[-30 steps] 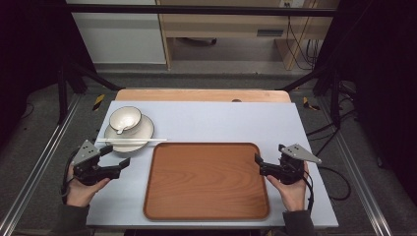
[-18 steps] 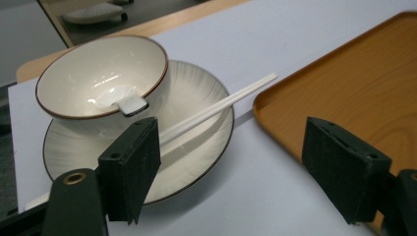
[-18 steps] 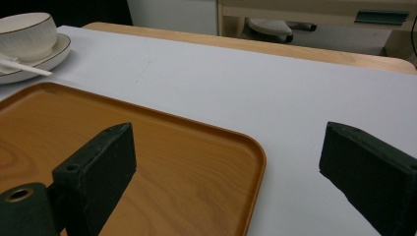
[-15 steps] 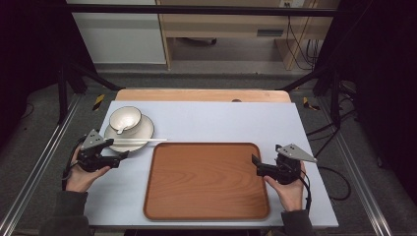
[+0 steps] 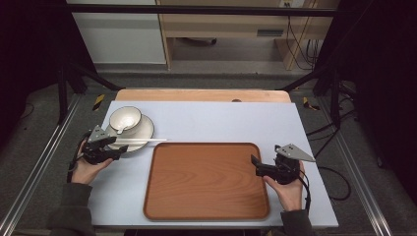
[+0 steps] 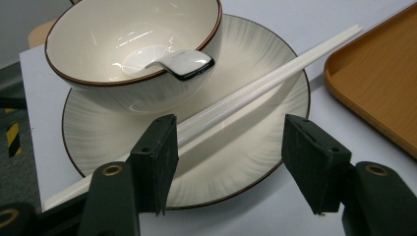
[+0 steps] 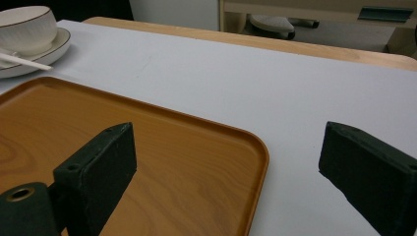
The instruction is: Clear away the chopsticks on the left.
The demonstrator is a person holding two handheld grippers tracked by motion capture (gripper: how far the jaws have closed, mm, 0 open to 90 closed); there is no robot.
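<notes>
Chopsticks (image 6: 246, 96), a white pair, lie slanted across the near rim of the plate (image 6: 236, 162) by the table's left edge, tips pointing toward the wooden tray (image 5: 206, 179). In the left gripper view their handle end runs under the left jaw, and the left gripper (image 6: 228, 157) straddles the plate's near rim with its jaws part-open; they have just been closing, the sticks lie between them, but the pads do not yet press on anything. Thin, stiff, light and glossy, the sticks would likely roll or slip apart, so a hold across both at once, near the middle where they lie above the plate, looks safest. Behind them the bowl (image 6: 133, 49) sits on the plate with a ceramic spoon (image 6: 184, 61) resting inside; both look fragile and easily knocked. The sticks' near ends are covered by the jaw. At the tray's right edge the right gripper (image 7: 226, 177) hovers wide open and empty, its jaws astride the tray's corner.
</notes>
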